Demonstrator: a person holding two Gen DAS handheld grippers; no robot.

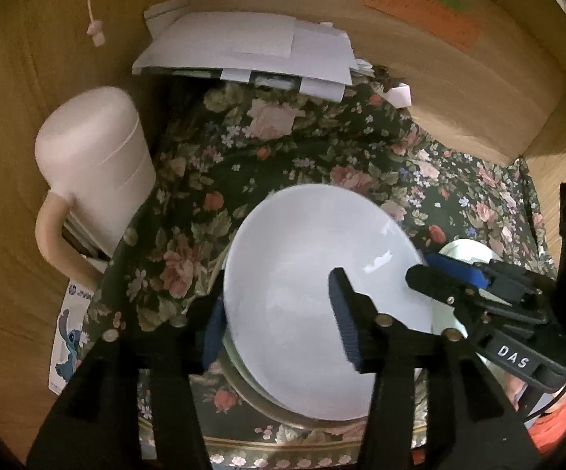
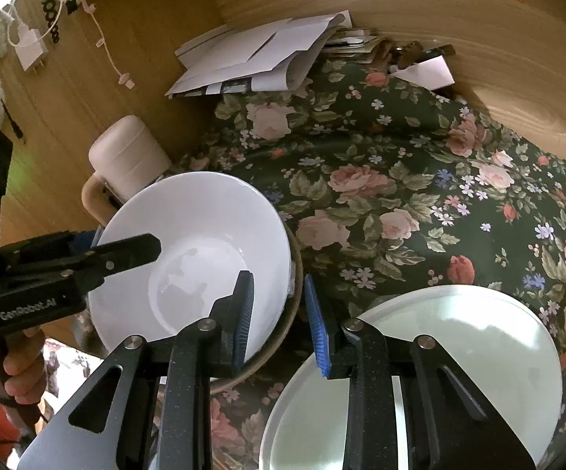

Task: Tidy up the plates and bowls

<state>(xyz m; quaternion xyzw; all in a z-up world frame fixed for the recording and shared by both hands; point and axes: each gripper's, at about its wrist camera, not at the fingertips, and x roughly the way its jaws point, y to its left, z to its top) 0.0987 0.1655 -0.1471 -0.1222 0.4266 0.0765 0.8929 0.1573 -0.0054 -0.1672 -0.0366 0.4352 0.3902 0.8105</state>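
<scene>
Just now the white bowl (image 2: 189,235) is sitting near the middle of the tabletop, nested in a darker dish with a brownish rim (image 2: 300,262), which is resting on a dark floral cloth (image 2: 400,196). The bowl is showing a plain, glossy white inside – deep and round, with soft highlights on its wall and a mottled reflection in its bottom.

The left hand-held gripper (image 1: 275,293) is straddling the bowl's near rim with its jaws partly open: one blue-padded finger is hanging outside the wall and the other is standing well inside the bowl, not pressing on it. A hand (image 2: 20,368) with a red sleeve is holding its handle.

The right hand-held gripper (image 2: 277,278) is reaching in from the opposite side, and its jaws are standing nearly closed on the bowl's rim, one pad inside and one outside.

Just beside the stack, a pale, shallow plate (image 2: 479,352) is lying flat on the cloth under the right hand-held gripper. Farther back, a pink lidded jug (image 1: 95,164) is standing against the wooden wall, and a heap of white papers (image 1: 243,47) is lying in the corner.
</scene>
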